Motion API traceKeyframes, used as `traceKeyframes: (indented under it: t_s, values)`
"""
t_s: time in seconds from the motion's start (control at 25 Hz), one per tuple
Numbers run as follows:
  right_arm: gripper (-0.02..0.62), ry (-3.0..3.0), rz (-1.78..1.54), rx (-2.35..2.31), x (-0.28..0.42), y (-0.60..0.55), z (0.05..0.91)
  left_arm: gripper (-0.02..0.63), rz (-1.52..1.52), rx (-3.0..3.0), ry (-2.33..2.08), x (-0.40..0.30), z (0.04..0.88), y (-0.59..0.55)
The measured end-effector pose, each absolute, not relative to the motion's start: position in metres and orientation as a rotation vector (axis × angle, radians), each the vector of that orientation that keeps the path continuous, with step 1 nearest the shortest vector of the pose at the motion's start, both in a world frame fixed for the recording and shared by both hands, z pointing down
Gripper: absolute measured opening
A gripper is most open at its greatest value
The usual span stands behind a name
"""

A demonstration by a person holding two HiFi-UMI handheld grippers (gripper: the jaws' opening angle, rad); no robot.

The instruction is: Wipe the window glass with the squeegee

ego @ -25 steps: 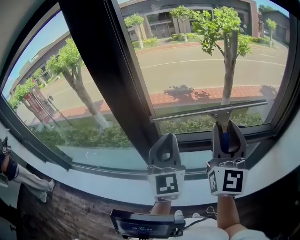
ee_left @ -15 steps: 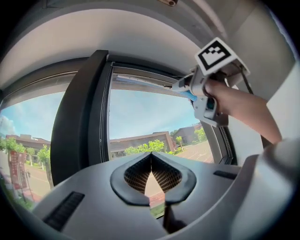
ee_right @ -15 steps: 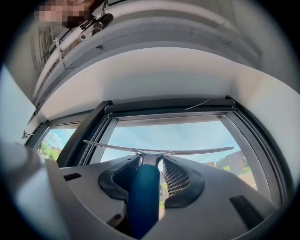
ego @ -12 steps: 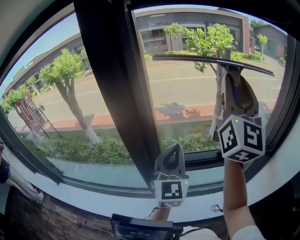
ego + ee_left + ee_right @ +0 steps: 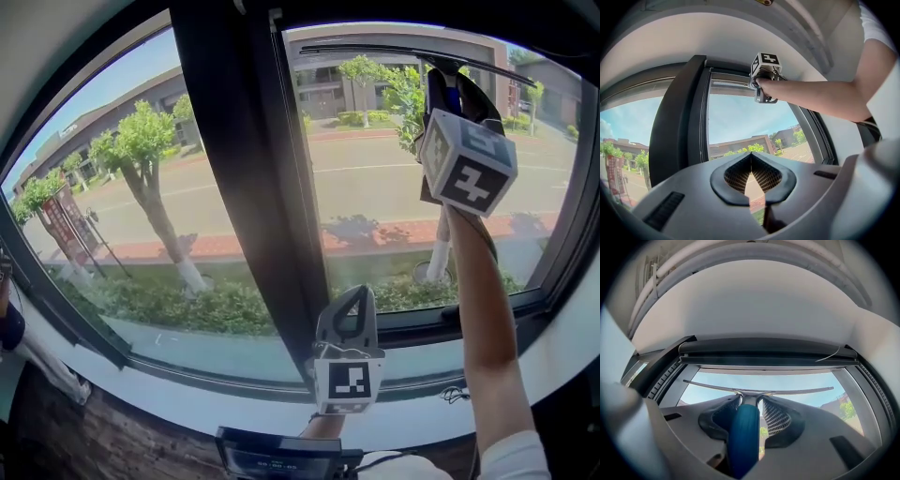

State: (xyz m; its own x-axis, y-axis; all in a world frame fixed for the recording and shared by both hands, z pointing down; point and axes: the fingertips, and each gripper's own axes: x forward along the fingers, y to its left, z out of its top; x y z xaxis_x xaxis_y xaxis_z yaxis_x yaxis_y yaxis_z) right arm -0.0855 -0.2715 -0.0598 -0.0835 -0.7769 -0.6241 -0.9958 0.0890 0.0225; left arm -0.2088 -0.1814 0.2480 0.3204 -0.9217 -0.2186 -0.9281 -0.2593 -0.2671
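Observation:
The squeegee's long thin blade [image 5: 375, 52] lies against the top of the right window pane [image 5: 375, 187], roughly level, close under the upper frame. My right gripper [image 5: 452, 86] is raised high on an outstretched arm and is shut on the squeegee's blue handle [image 5: 743, 437]. In the right gripper view the blade [image 5: 797, 391] spans the glass just below the dark top frame [image 5: 764, 357]. My left gripper [image 5: 353, 295] hangs low by the sill, shut with nothing in it; its pads [image 5: 761, 176] meet at the tips.
A wide dark mullion [image 5: 248, 187] splits the window left of the wiped pane. The pale sill [image 5: 187, 375] runs along the bottom. A dark device [image 5: 281, 455] sits at the lower edge. A person's legs [image 5: 28, 352] show at far left.
My right gripper has carried the squeegee from the bottom of the right pane up to its top. The left gripper has stayed by the sill.

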Motion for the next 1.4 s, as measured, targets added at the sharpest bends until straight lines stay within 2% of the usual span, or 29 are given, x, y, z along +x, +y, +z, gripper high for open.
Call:
traceKeyframes:
  t_s: [0.88, 1.4]
  values:
    - [0.150, 1.990, 0.699, -1.779, -0.094, -0.306, -0.070, 0.003, -0.049, -2.279, 1.680, -0.207, 0.228, -0.213]
    - [0.150, 2.008, 0.721, -1.802, -0.095, -0.302, -0.027, 0.003, -0.080, -2.277, 1.684, -0.207, 0.242, -0.201]
